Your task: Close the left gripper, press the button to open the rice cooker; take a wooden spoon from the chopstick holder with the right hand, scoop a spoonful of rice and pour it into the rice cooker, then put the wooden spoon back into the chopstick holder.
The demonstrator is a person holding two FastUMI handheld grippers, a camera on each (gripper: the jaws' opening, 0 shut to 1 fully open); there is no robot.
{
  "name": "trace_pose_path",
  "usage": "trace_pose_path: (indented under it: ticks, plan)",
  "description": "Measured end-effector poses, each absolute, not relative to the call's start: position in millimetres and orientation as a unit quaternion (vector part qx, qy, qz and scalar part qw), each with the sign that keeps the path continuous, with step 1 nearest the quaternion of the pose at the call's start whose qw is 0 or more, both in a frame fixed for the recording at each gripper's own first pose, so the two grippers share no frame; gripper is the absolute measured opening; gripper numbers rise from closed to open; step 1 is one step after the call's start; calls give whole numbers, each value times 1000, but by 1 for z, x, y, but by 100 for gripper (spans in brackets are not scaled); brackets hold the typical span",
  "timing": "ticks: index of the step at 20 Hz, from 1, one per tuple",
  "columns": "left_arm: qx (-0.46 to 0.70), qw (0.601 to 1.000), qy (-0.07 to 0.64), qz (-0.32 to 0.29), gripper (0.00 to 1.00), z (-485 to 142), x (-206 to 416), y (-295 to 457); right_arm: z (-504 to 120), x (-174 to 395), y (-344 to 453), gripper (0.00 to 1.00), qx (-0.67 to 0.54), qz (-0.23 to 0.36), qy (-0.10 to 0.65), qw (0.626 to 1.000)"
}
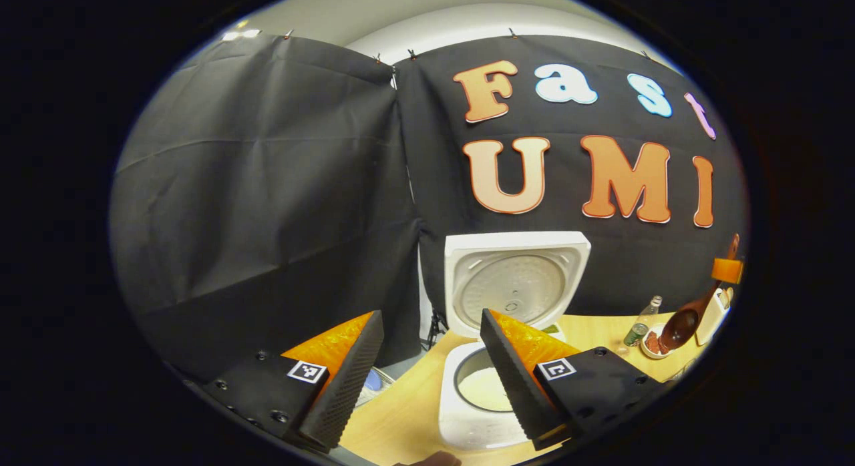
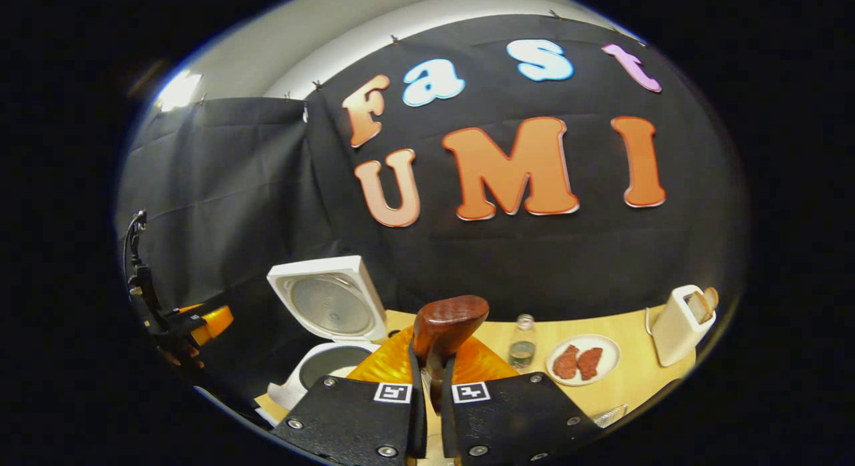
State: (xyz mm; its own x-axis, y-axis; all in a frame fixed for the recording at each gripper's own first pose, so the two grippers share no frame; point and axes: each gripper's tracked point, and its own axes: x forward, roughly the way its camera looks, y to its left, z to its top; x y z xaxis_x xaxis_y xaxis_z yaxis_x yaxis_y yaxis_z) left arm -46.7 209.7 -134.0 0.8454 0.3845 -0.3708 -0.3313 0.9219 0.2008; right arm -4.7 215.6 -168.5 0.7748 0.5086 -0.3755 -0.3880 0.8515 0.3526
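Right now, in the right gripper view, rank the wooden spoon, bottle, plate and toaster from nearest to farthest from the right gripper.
1. Wooden spoon: clamped between the right gripper fingers, bowl up.
2. Bottle: just ahead, slightly right.
3. Plate: further right on the table, holding two reddish pieces.
4. Toaster: far right edge.

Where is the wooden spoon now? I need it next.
Clamped in the right gripper, the wooden spoon rises mid right gripper view, between rice cooker and bottle.

wooden table (image 2: 621, 386), rice cooker (image 2: 320, 366), bottle (image 2: 522, 349), plate (image 2: 604, 359), toaster (image 2: 678, 326)
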Motion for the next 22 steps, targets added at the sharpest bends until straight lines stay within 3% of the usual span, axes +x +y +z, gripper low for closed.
trace_pose_path:
  ticks: [2,4,5,6,8,11,14,15,17,20,21,22]
  plan:
    - [66,959,207,182,99,-132,-43,193,-192,-6,172,8,128,203,255,937]
    - [68,960,207,174,95,-132,-41,177,-216,-9,125,8,126,162,275,939]
    - [63,962,209,166,99,-131,-39,168,-225,-11,105,8,129,145,284,939]
    - [59,962,208,165,94,-130,-38,162,-234,-13,85,8,133,127,290,939]
    - [58,962,206,167,100,-127,-35,155,-252,-20,47,8,138,94,301,939]
    - [68,963,199,170,99,-118,-30,143,-278,-25,4,8,149,52,318,935]
    - [77,965,187,170,95,-106,-29,130,-302,-32,-15,8,163,33,331,929]
    - [79,965,183,170,100,-101,-27,126,-310,-33,-19,8,162,30,335,928]
    - [85,965,178,171,100,-96,-28,119,-324,-34,-23,8,160,29,341,926]
    - [93,964,171,182,95,-89,-22,116,-349,-36,-22,8,177,34,355,917]
    - [94,963,168,186,100,-86,-19,116,-357,-36,-24,8,185,33,359,915]
    - [95,963,165,191,95,-81,-16,116,-365,-38,-27,8,188,30,363,912]
